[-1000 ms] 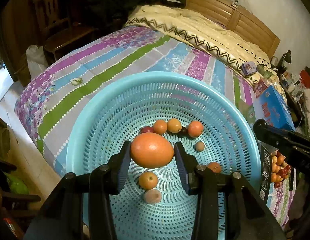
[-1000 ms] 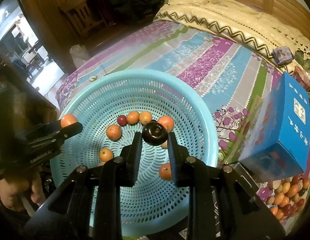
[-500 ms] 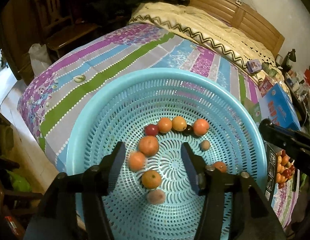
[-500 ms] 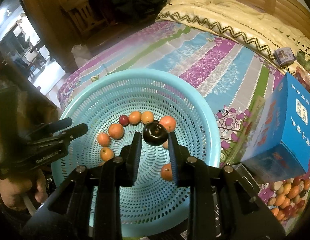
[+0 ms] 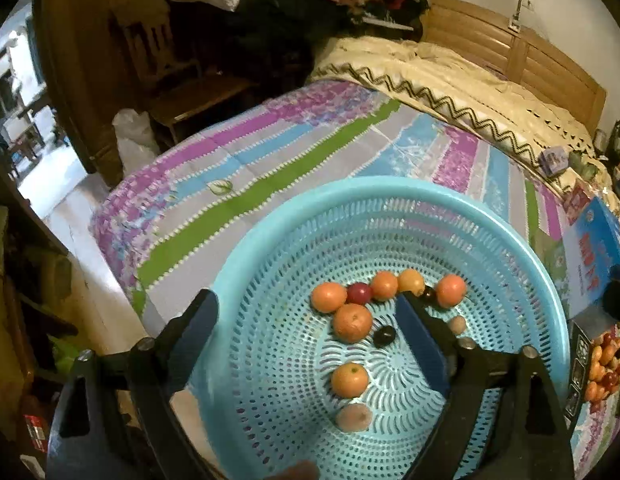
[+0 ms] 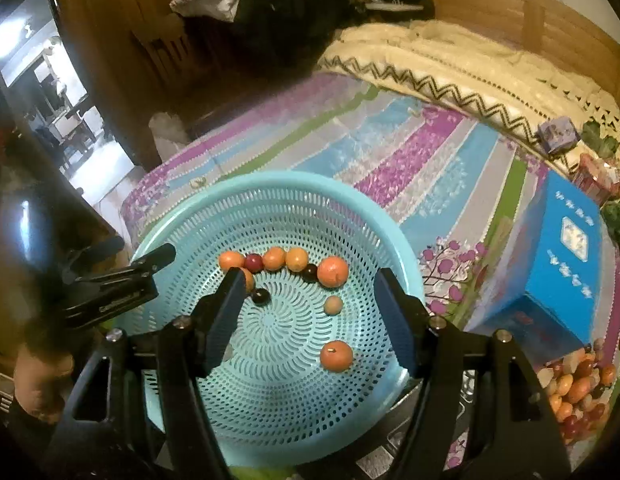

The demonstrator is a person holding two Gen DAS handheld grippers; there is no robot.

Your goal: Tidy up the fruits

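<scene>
A light blue perforated basket [image 5: 270, 248] [image 6: 373, 216] sits on a striped bedspread. Inside lie several oranges [image 5: 351, 322] [image 6: 335, 355], a red fruit [image 5: 358, 293] [image 6: 254, 262] and a dark plum [image 5: 383, 336] [image 6: 260, 296]. My left gripper [image 5: 310, 332] is open and empty above the basket's near left side. My right gripper [image 6: 310, 312] is open and empty above the basket's middle. The left gripper also shows in the right wrist view [image 6: 122, 280] at the basket's left rim.
A blue box [image 6: 561, 264] [image 5: 593, 256] stands right of the basket. A tray of mixed fruits [image 6: 577, 384] [image 5: 605, 368] lies at the lower right. A cream quilt [image 5: 449, 72] and wooden headboard are behind. The bed's edge and floor are at the left.
The left gripper opened and dropped its orange into the basket, then drew back left. The right gripper opened and released the dark plum, which now lies in the basket.
</scene>
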